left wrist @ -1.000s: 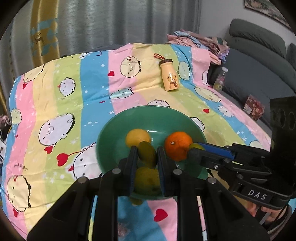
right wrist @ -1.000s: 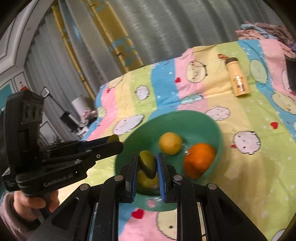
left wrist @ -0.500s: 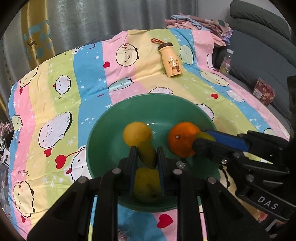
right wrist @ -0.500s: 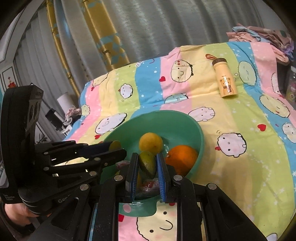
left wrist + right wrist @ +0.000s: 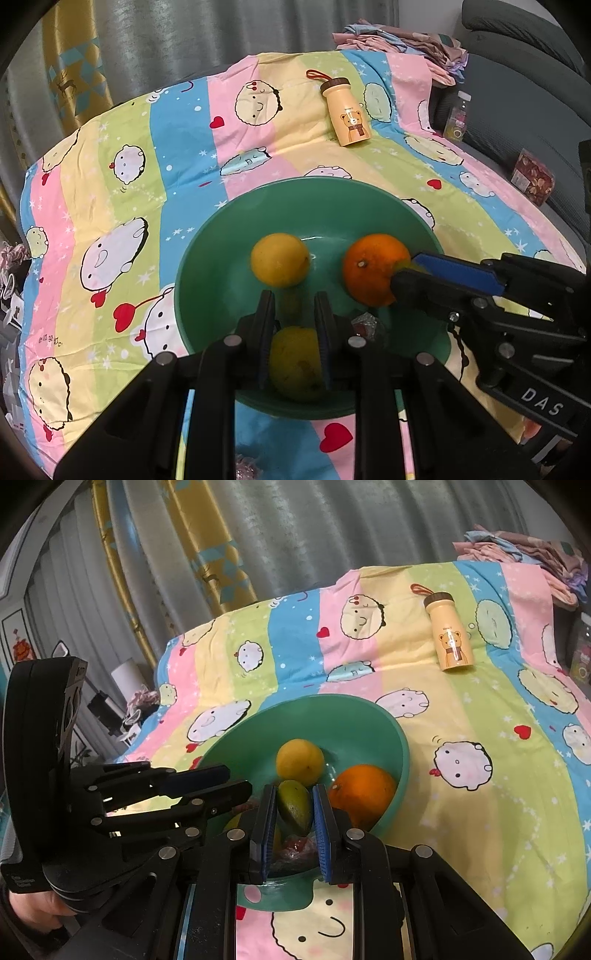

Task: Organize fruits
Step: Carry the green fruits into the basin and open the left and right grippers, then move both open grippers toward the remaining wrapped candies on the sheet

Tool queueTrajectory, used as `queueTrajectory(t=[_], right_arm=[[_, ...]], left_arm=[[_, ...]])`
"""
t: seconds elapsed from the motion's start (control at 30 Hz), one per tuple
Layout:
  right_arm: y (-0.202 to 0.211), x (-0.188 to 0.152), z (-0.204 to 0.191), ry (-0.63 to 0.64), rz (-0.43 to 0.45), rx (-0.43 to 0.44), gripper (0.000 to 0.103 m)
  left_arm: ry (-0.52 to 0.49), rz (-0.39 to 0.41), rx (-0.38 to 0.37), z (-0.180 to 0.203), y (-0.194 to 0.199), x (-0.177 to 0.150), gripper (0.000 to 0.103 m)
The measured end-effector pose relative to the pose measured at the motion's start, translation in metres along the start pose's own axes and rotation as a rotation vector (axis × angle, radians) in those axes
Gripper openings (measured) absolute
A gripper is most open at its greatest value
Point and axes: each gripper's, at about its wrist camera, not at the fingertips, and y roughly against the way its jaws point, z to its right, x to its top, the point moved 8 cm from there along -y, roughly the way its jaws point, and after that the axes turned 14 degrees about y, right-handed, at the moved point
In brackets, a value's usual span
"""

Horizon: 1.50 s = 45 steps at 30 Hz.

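I read "DAS" on my right gripper [image 5: 406, 275], clamped on a small green fruit [image 5: 294, 806] over the green bowl [image 5: 369, 199]. My left gripper [image 5: 293, 306] is narrowed over it (nothing visibly held). Cartoon-print bedsheet [image 5: 177, 140], grey curtains [image 5: 184, 33] behind.

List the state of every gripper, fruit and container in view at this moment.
Left gripper: shut on small olive fruit, over the bowl.
Right gripper: shut on green fruit, over the bowl.
Bowl: upright on the blanket, holding loose fruit.
Lemon: loose in the bowl.
Orange: loose in the bowl, beside the right gripper.
Bottle: lying on its side, cap on.
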Motion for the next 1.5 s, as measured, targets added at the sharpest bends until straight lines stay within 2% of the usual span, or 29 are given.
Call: queueTrajectory(t=[0.07,0.17,0.23,0.3,0.37,0.5,0.53,0.73,0.87,0.97,1.17,1.3,1.5], right_arm=[[0.002,0.001,0.001,-0.001,0.005,0.000,0.021],[0.003,0.002,0.002,-0.005,0.010,-0.009,0.022],[0.004,0.001,0.003,-0.012,0.010,-0.018,0.029],[0.007,0.002,0.006,-0.025,0.019,-0.025,0.041],[0.012,0.004,0.008,-0.036,0.035,-0.025,0.047],[0.022,0.009,0.013,-0.070,0.079,-0.003,0.057],[0.023,0.010,0.013,-0.075,0.087,0.004,0.058],[0.031,0.014,0.011,-0.102,0.130,0.041,0.068],[0.032,0.014,0.007,-0.110,0.143,0.067,0.071],[0.031,0.014,0.003,-0.102,0.143,0.082,0.071],[0.035,0.015,-0.001,-0.136,0.177,0.168,0.072],[0.036,0.015,0.000,-0.147,0.183,0.162,0.075],[0.038,0.017,-0.031,-0.073,0.188,0.273,0.076]], left_arm=[[-0.006,0.009,0.014,0.000,0.001,0.000,0.024],[-0.010,0.029,0.020,-0.001,0.006,0.002,0.035],[-0.014,0.049,0.034,-0.002,0.010,0.003,0.051],[-0.021,0.077,0.054,-0.004,0.015,0.006,0.053],[-0.022,0.102,0.062,-0.006,0.023,0.008,0.059],[-0.029,0.167,0.108,-0.011,0.039,0.013,0.084],[-0.031,0.182,0.118,-0.012,0.043,0.014,0.088],[-0.051,0.243,0.171,-0.018,0.062,0.016,0.097],[-0.041,0.253,0.175,-0.024,0.069,0.015,0.099],[-0.010,0.249,0.150,-0.031,0.074,0.011,0.100],[0.165,0.230,0.078,-0.068,0.089,0.005,0.102],[0.280,0.233,0.089,-0.105,0.101,-0.006,0.102],[0.411,0.215,0.073,-0.145,0.109,-0.043,0.102]])
